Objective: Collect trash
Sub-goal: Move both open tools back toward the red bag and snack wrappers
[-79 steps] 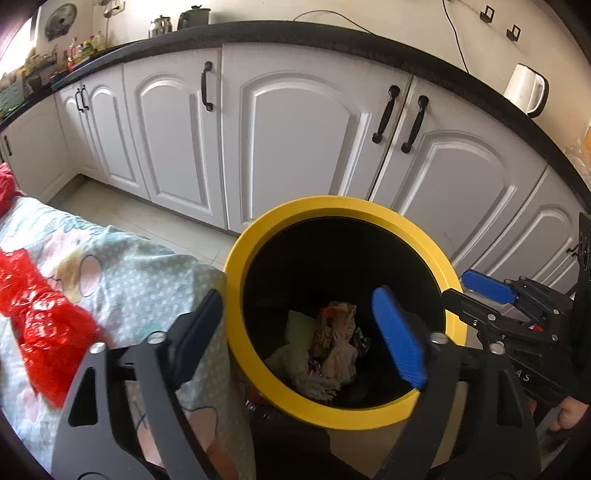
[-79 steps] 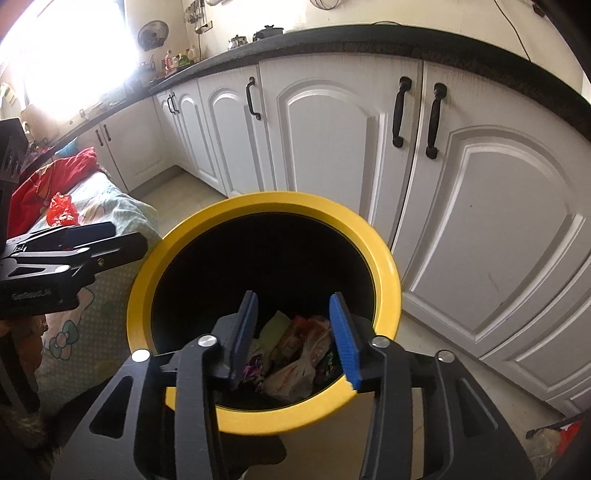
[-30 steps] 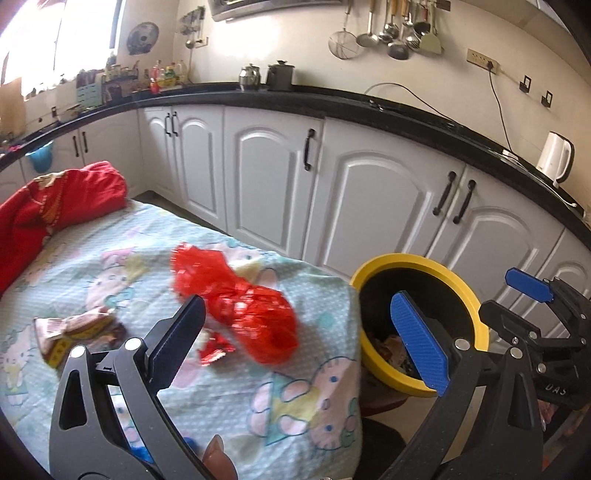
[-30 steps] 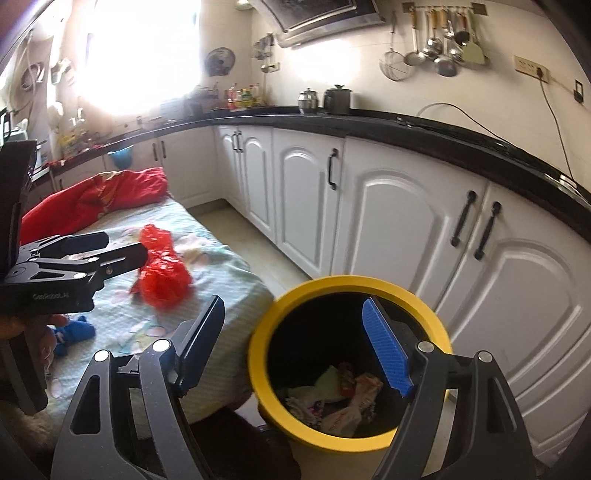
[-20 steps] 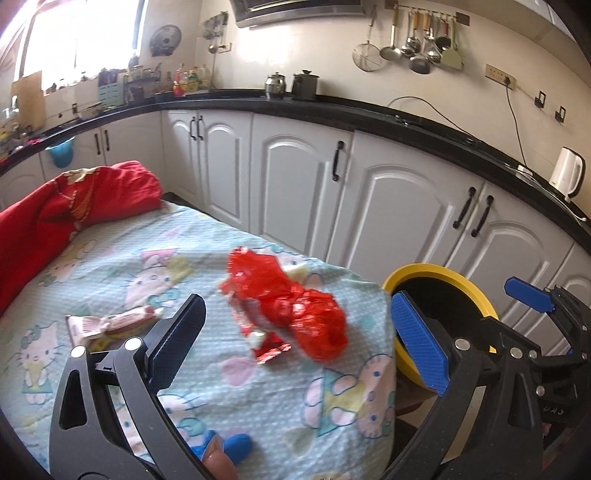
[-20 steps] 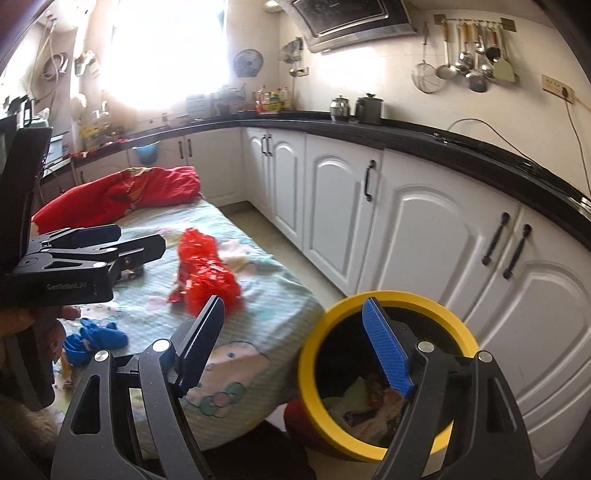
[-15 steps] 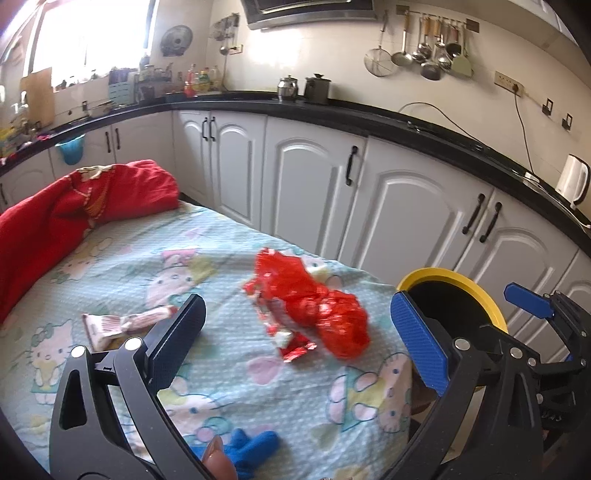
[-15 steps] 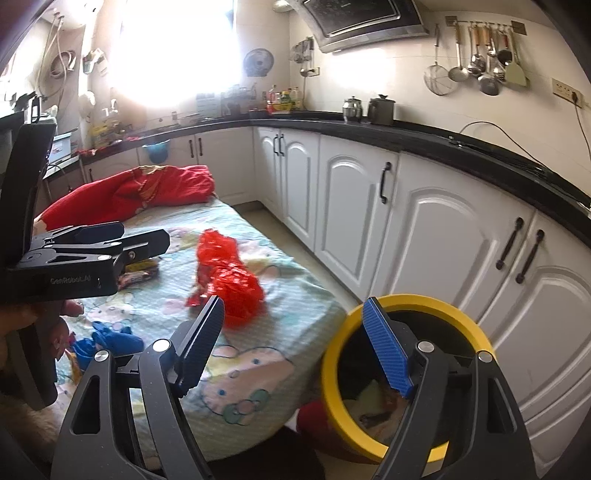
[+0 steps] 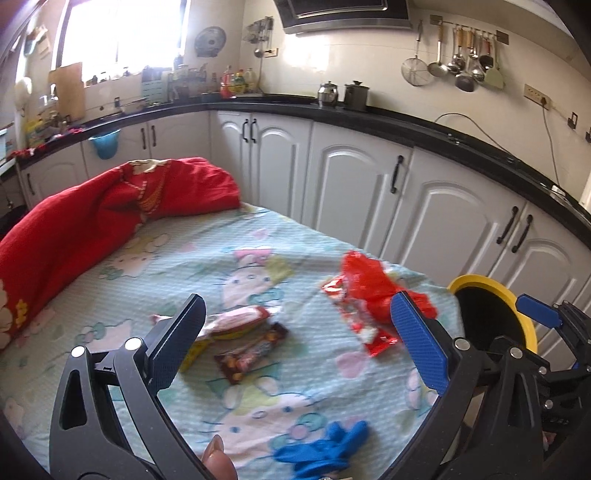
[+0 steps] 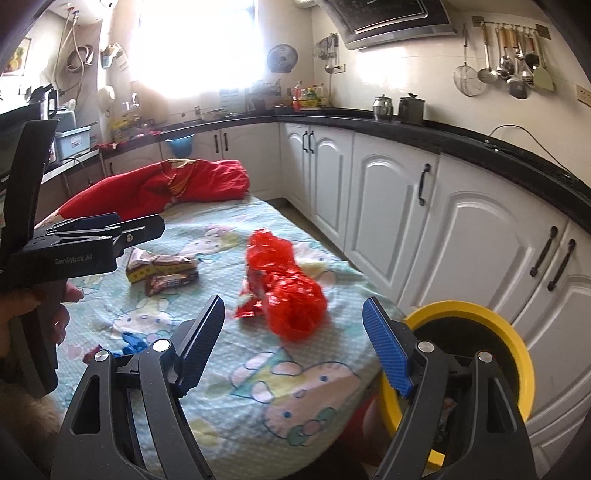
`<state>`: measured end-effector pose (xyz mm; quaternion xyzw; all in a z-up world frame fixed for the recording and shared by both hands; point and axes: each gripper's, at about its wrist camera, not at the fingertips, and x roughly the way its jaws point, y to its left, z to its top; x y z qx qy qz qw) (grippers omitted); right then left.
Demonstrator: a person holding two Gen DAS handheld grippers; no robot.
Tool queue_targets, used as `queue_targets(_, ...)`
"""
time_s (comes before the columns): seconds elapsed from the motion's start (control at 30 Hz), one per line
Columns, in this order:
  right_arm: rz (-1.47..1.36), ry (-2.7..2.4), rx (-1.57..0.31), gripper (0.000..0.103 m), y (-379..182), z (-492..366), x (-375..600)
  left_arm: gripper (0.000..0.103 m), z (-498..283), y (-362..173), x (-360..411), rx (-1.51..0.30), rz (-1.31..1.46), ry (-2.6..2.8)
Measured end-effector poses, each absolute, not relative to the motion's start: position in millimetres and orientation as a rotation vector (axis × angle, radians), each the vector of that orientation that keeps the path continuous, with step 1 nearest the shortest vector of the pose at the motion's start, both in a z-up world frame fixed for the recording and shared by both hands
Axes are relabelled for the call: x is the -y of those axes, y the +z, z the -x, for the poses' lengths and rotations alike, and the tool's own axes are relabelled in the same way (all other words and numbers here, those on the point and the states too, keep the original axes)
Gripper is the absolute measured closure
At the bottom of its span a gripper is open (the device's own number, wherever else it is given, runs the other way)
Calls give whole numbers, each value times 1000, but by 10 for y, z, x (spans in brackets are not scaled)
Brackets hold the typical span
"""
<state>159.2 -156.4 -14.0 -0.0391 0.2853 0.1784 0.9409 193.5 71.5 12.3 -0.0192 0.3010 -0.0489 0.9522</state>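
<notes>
Wrappers litter the cartoon-print sheet by white kitchen cabinets; both tongs gape, holding nothing.

Home kitchen. White cabinets with black handles under a black counter; range hood; ladles and strainer hung on a wall rail; kettles; bottles by a bright window. A bed with cartoon sheet stands beside the cabinets.
</notes>
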Motion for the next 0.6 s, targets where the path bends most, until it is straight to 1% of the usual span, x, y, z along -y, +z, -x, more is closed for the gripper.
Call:
queue_targets(0.3,99,390,-602,28,-223,-1736,1282,11,-1987,10,-1144,-631,14,-31)
queue_targets(0.6,97,342,-649,28,-389,-2009,1303,11,-2200,-224,-1438,-687,-5,-27)
